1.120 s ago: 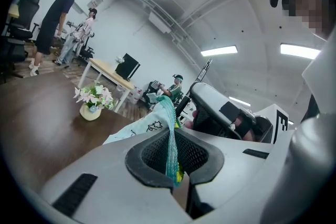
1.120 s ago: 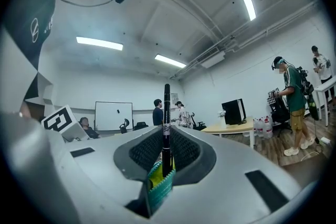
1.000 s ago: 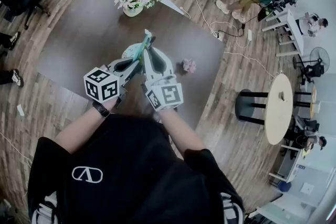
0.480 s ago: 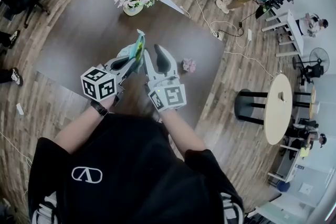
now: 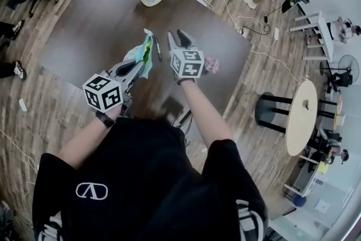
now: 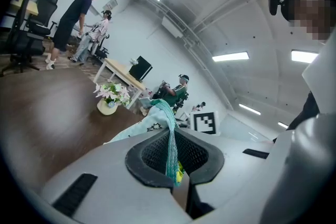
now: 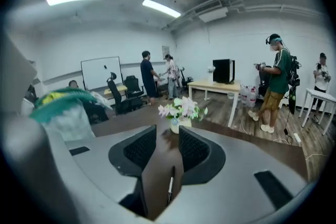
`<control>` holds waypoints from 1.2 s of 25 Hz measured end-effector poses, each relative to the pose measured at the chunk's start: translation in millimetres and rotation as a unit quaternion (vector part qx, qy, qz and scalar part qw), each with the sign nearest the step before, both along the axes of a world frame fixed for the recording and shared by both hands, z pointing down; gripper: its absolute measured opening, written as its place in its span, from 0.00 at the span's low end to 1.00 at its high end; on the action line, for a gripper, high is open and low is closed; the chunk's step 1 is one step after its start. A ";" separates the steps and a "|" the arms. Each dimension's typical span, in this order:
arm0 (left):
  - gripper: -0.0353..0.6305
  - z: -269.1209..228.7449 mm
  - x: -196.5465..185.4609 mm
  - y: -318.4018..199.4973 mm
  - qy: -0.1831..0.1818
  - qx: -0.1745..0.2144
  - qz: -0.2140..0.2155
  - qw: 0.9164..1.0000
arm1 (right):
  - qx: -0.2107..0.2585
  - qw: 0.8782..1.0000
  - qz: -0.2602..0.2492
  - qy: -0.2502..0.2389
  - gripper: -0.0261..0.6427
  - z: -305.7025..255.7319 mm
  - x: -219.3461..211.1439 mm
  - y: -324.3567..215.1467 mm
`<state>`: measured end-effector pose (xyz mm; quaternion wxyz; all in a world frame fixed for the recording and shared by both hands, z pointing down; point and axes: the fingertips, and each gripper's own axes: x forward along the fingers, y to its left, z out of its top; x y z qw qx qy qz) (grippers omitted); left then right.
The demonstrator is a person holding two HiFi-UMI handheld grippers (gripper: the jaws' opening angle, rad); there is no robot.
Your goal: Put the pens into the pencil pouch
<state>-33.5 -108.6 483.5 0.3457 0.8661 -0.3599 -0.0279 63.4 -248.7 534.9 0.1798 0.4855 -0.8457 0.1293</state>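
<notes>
While left jaws pinch the pouch point(image 6: 171, 152), right jaws just opened, pen point(image 7: 170, 184) below them.

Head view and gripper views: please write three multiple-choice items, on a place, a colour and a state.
1. Where does the slim dark pen lie?
A. On the brown table, near the right gripper.
B. In the flower pot.
C. On the wooden floor.
2. What colour is the mesh pencil pouch?
A. Red.
B. Teal.
C. Black.
3. How is the left gripper?
A. Open, empty.
B. Shut on a pen.
C. Shut on the pouch.
Answers: 1 A, the pen shows on the table through the gap of the right gripper's jaws, which have just been opening; 2 B, the mesh shows teal; 3 C, its pads pinch the mesh.
</notes>
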 end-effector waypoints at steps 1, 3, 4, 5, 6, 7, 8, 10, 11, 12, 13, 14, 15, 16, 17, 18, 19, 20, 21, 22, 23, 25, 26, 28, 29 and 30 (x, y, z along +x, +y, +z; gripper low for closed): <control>0.08 1.3 -1.8 1.0 0.000 -0.002 -0.003 1.000 | -0.029 0.999 -0.005 0.015 0.23 21.3 -3.1 -5.5; 0.08 5.5 -5.2 3.1 0.000 -0.007 -0.007 1.000 | -0.088 0.995 -0.016 0.043 0.23 64.6 -10.2 -13.2; 0.08 8.2 -6.7 4.4 0.000 -0.010 -0.009 1.000 | -0.119 0.991 -0.023 0.057 0.23 87.0 -13.5 -15.0; 0.08 10.9 -8.5 5.3 0.000 -0.013 -0.011 1.000 | -0.149 0.986 -0.030 0.072 0.23 109.2 -16.2 -16.0; 0.08 13.1 -10.3 5.8 0.000 -0.015 -0.014 1.000 | -0.177 0.980 -0.036 0.088 0.23 130.5 -18.3 -16.6; 0.08 15.2 -12.2 5.9 -0.001 -0.017 -0.017 1.000 | -0.204 0.973 -0.042 0.102 0.23 150.1 -20.2 -16.9; 0.08 17.4 -14.0 6.0 -0.002 -0.019 -0.020 1.000 | -0.230 0.965 -0.049 0.113 0.23 168.2 -22.4 -16.4; 0.08 21.9 -17.1 5.9 -0.003 -0.023 -0.024 0.999 | -0.283 0.948 -0.062 0.130 0.23 201.6 -25.7 -13.1; 0.08 23.9 -18.6 5.8 -0.003 -0.025 -0.026 0.999 | -0.305 0.939 -0.063 0.144 0.23 216.4 -23.4 -12.9; 0.08 25.7 -20.2 5.9 -0.004 -0.027 -0.029 0.999 | -0.323 0.931 -0.062 0.159 0.23 229.6 -19.6 -13.1; 0.08 27.0 -22.0 6.1 -0.004 -0.029 -0.031 0.999 | -0.340 0.923 -0.060 0.170 0.23 241.3 -16.6 -13.0; 0.08 28.0 -23.9 6.5 -0.004 -0.031 -0.034 0.999 | -0.356 0.916 -0.059 0.177 0.23 251.4 -14.7 -12.3; 0.08 29.0 -25.9 7.0 -0.004 -0.032 -0.036 0.999 | -0.371 0.909 -0.058 0.182 0.23 259.9 -13.7 -11.2; 0.08 30.3 -28.1 7.6 -0.005 -0.034 -0.039 0.999 | -0.384 0.903 -0.057 0.186 0.23 266.8 -13.1 -10.1; 0.08 31.9 -30.5 8.4 -0.005 -0.036 -0.042 0.998 | -0.394 0.897 -0.056 0.191 0.23 272.3 -12.8 -9.3; 0.08 33.6 -33.0 9.3 -0.006 -0.037 -0.045 0.998 | -0.403 0.893 -0.053 0.195 0.23 276.8 -12.7 -8.6; 0.08 35.0 -35.3 10.4 -0.006 -0.039 -0.048 0.998 | -0.411 0.888 -0.051 0.198 0.23 280.8 -12.4 -7.8; 0.08 36.1 -37.1 11.5 -0.007 -0.040 -0.050 0.998 | -0.419 0.884 -0.048 0.202 0.23 284.3 -11.6 -6.8; 0.08 37.0 -38.4 12.4 -0.007 -0.041 -0.052 0.998 | -0.424 0.880 -0.045 0.208 0.22 287.0 -10.0 -6.3; 0.08 37.7 -39.3 12.9 -0.008 -0.042 -0.053 0.998 | -0.424 0.878 -0.042 0.216 0.19 288.9 -7.8 -7.0; 0.08 38.5 -40.1 13.2 -0.008 -0.042 -0.054 0.998 | -0.422 0.878 -0.040 0.222 0.15 290.4 -6.2 -8.7; 0.08 40.5 -41.9 13.9 -0.008 -0.044 -0.055 0.997 | -0.418 0.879 -0.039 0.226 0.10 292.4 -5.3 -10.6; 0.08 41.2 -42.3 14.3 -0.008 -0.045 -0.055 0.997 | -0.419 0.879 -0.038 0.224 0.10 293.0 -5.3 -10.0; 0.08 40.8 -42.2 15.0 -0.008 -0.045 -0.054 0.997 | -0.419 0.883 -0.034 0.210 0.10 289.7 -6.7 -7.7; 0.08 39.3 -42.1 15.1 -0.008 -0.044 -0.053 0.998 | -0.413 0.889 -0.033 0.197 0.10 283.5 -9.0 -8.0; 0.08 37.3 -42.1 15.0 -0.008 -0.043 -0.052 0.998 | -0.400 0.898 -0.032 0.182 0.10 273.2 -12.3 -10.5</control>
